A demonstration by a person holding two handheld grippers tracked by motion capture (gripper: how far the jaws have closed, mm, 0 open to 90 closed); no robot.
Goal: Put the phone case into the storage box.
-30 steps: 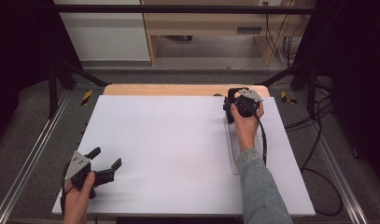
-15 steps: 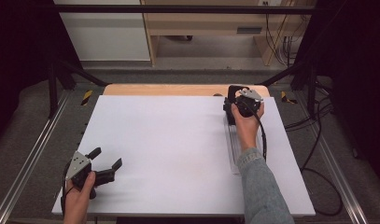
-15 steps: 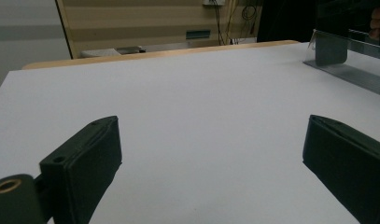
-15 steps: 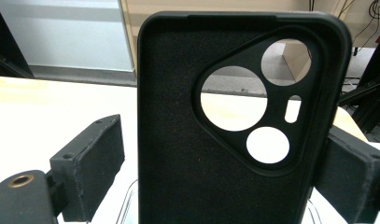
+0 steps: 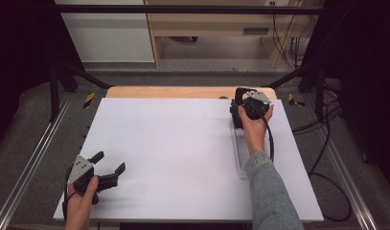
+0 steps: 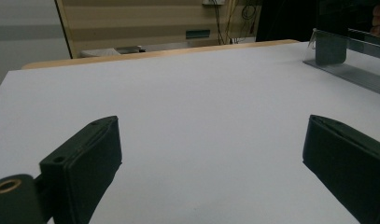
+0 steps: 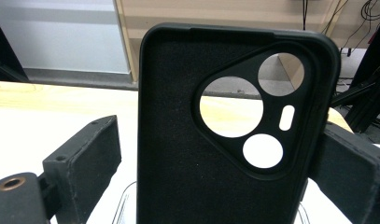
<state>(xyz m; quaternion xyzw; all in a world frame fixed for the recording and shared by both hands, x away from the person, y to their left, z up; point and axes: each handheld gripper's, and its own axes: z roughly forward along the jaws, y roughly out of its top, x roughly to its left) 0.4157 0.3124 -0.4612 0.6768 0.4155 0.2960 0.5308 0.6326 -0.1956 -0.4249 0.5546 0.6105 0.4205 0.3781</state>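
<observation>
A black phone case (image 7: 178, 154) with a camera cutout stands upright between the jaws of my right gripper (image 7: 220, 130). The left jaw is a small gap away from the case, and the right jaw sits at its other edge, so this gripper is open around it. In the high view my right gripper (image 5: 241, 99) is at the table's far right. My left gripper (image 5: 110, 162) rests low over the near left corner. Its jaws are wide apart, and between the fingertips (image 6: 85, 158) lies only white tabletop.
A clear plastic strip (image 5: 241, 148) lies on the white table (image 5: 173, 143) under the right forearm, and a clear stand (image 6: 346, 60) shows in the left gripper view. A wooden edge (image 5: 164, 92) runs along the far side. Cables (image 5: 326, 143) trail off to the right.
</observation>
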